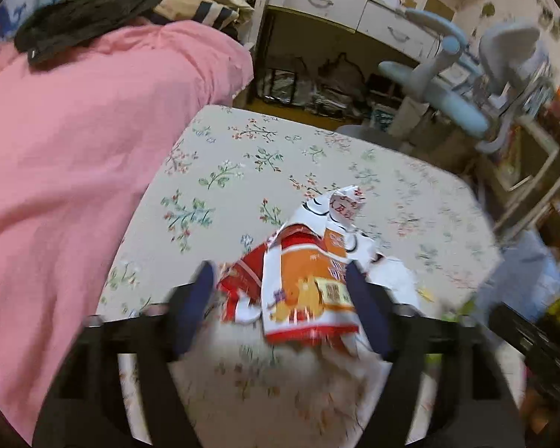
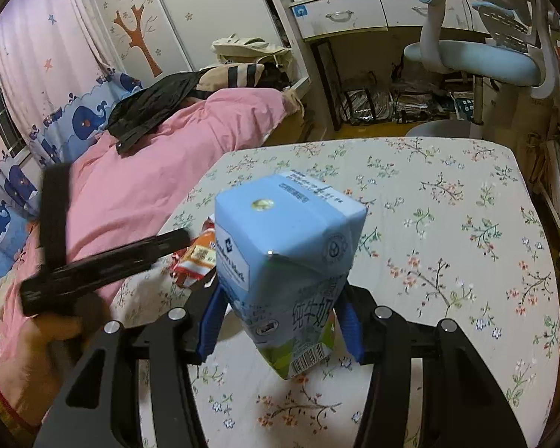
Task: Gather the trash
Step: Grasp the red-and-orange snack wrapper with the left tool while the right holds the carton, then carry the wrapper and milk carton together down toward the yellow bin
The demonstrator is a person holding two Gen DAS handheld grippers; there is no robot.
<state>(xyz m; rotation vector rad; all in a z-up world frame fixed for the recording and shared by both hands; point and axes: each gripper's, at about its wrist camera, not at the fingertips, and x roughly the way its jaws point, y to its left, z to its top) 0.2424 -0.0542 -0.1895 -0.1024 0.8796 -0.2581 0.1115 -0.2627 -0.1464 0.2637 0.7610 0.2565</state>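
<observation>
So the left hand-held gripper (image 1: pixel 280 291) is down over a crumpled orange and red snack wrapper (image 1: pixel 302 291) lying on the floral-cloth surface (image 1: pixel 242 156). Its dark blue fingers (image 1: pixel 199 298) are spread to either side of the wrapper; the right-side one sits at the wrapper's edge, the left one stands a bit off it. That view is blurry, so real contact is hard to call. A torn white wrapper piece (image 1: pixel 339 205) lies just beyond the orange one, touching it, toward the far edge of the surface.

The right hand-held gripper (image 2: pixel 280 321) is pinching a light blue milk carton (image 2: pixel 287 261) by its lower end, blue fingers (image 2: pixel 212 317) pressed on both sides, carton tilted and lifted off the surface (image 2: pixel 448 224). From that camera the snack wrapper (image 2: pixel 196 257) peeks out behind the carton, near the surface's left edge, next to the pink bedding (image 2: pixel 149 171). A person's hand (image 2: pixel 30 354) holding the other gripper shows at lower left.
</observation>
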